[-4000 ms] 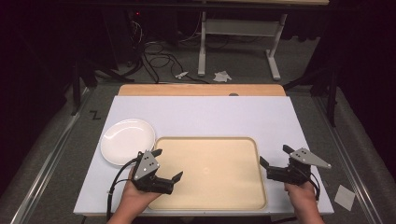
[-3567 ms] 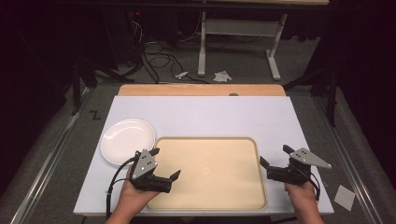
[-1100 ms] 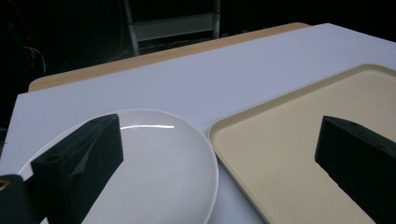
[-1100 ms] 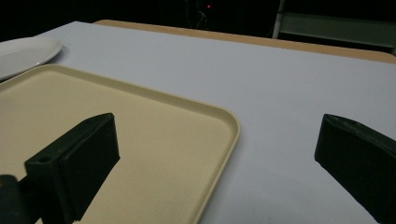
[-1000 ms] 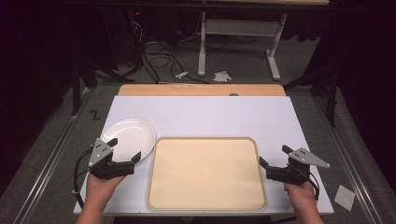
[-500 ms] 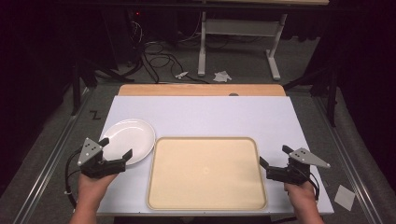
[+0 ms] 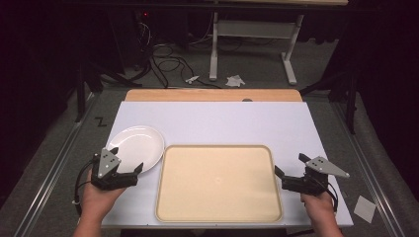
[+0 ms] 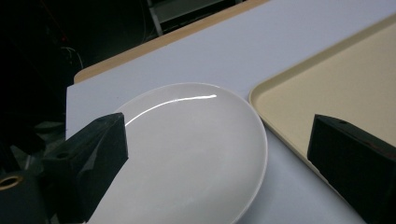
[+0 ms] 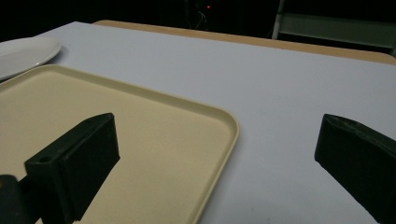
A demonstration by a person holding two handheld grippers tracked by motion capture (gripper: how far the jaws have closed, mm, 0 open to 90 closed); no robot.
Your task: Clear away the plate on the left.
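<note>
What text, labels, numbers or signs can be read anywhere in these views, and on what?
"Z": a black mark on the grey floor left of the table, like a letter Z; it may only be tape.
None on the plate, the tray or either gripper, left or right.
Paper scraps on the floor show no readable print; too small.

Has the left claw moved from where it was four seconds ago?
Yes. The left claw was over the tray's near left corner; it has swung left off the tray and now sits open at the white plate's near rim.
</note>
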